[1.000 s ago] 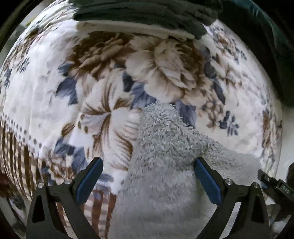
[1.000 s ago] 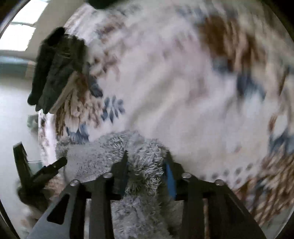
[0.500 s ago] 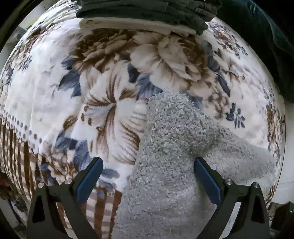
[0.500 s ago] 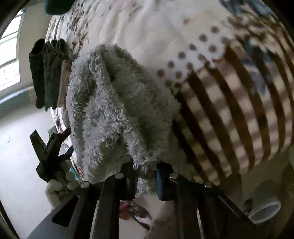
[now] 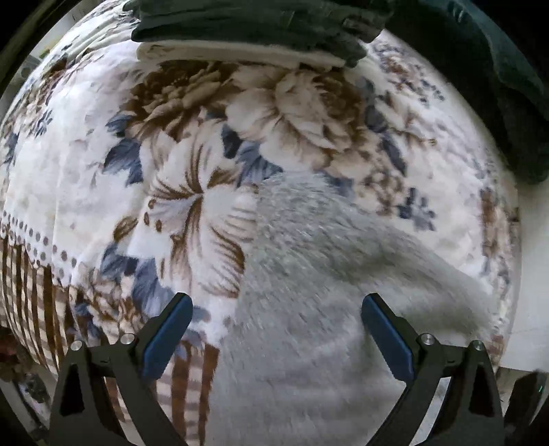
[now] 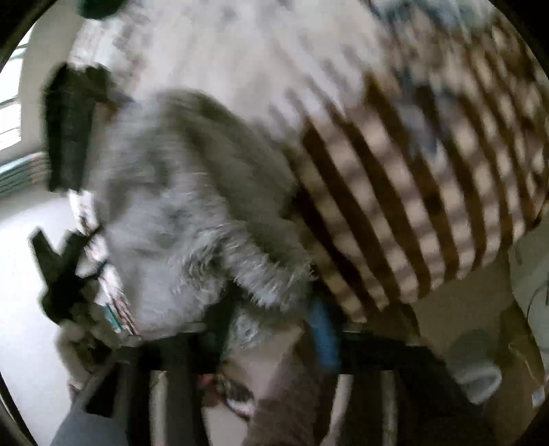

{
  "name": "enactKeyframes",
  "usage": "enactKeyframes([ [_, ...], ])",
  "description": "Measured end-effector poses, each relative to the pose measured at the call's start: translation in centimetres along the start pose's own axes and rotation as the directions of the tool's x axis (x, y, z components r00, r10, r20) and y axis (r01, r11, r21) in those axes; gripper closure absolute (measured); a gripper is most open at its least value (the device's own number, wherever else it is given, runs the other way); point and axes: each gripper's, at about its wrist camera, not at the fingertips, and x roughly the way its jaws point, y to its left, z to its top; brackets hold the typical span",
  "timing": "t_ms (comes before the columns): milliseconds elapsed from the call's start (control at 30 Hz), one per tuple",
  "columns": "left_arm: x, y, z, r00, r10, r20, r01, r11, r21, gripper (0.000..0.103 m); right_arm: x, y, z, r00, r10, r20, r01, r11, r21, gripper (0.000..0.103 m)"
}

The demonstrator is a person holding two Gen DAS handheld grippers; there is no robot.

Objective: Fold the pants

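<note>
We see the fluffy grey pants point(image 5: 308, 308) lying on a flowered blanket point(image 5: 103, 178), directly under and ahead of the left gripper point(image 5: 274, 329). A second ago their near edge was pinched tight in the right gripper point(image 6: 274, 329) and carried across the bed. Now that gripper's jaws are opening. A fringe of the grey pile still lies between them in a blurred view, but the blue pad point(image 6: 322, 336) no longer seems to press on it. We judge that one fold has just been laid down and let go.

The left gripper stands wide over the cloth, gripping nothing, as it did a second ago.

Beyond the pants, far ahead of the left gripper, a stack of dark folded clothes point(image 5: 247, 31) sits at the blanket's far side. Just to the right of the right gripper, the blanket's brown striped border point(image 6: 411, 192) drops over the bed edge. Floor shows below it, so there is little bed left on that side and open blanket ahead.
</note>
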Motion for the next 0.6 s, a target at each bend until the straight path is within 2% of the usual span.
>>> enactKeyframes([
  [33, -0.8, 0.2, -0.3, 1.000, -0.022, 0.017, 0.022, 1.000, -0.005, 0.002, -1.1, 0.7, 0.2, 0.999, 0.016, 0.044, -0.015, 1.000, -0.015, 0.024],
  [100, -1.7, 0.6, -0.8, 0.999, -0.020, 0.037, 0.020, 1.000, -0.009, 0.002, -2.7, 1.8, 1.3, 0.993, 0.046, 0.108, -0.042, 0.998, -0.039, 0.024],
  [167, -1.9, 1.1, -1.1, 0.998, -0.033, 0.048, 0.034, 0.999, -0.021, 0.002, -2.7, 3.2, 3.5, 0.990, 0.058, 0.130, -0.050, 0.997, -0.061, 0.024],
  [233, -1.1, 1.7, -1.1, 0.999, -0.036, 0.031, 0.038, 0.998, -0.045, 0.002, -1.3, 5.5, 6.0, 0.991, 0.034, 0.130, -0.018, 0.992, -0.122, 0.024],
  [333, 0.3, 3.0, -0.4, 0.999, -0.023, 0.024, 0.025, 0.995, -0.099, 0.002, 1.1, 7.9, 9.2, 0.987, -0.073, 0.141, 0.101, 0.975, -0.200, 0.024],
  [367, 1.2, 3.5, 0.2, 1.000, -0.019, 0.009, 0.020, 0.993, -0.117, 0.002, 2.1, 8.4, 10.2, 0.973, -0.158, 0.168, 0.193, 0.957, -0.217, 0.024],
  [400, 1.9, 3.9, 0.8, 1.000, -0.024, 0.000, 0.023, 0.991, -0.135, 0.002, 3.3, 8.5, 11.1, 0.962, -0.215, 0.167, 0.249, 0.944, -0.219, 0.024],
  [500, 3.4, 4.5, 2.0, 0.998, -0.039, -0.046, 0.031, 0.987, -0.156, 0.001, 4.6, 7.9, 12.9, 0.975, -0.187, 0.117, 0.205, 0.963, -0.173, 0.024],
  [567, 2.6, 4.6, 2.0, 0.996, -0.085, -0.031, 0.078, 0.983, -0.165, 0.001, 3.7, 7.0, 12.8, 0.990, -0.106, 0.095, 0.118, 0.985, -0.130, 0.024],
  [600, 1.8, 4.4, 1.7, 0.995, -0.096, -0.014, 0.093, 0.984, -0.150, 0.001, 2.7, 6.6, 12.3, 0.995, -0.030, 0.090, 0.040, 0.992, -0.116, 0.024],
])
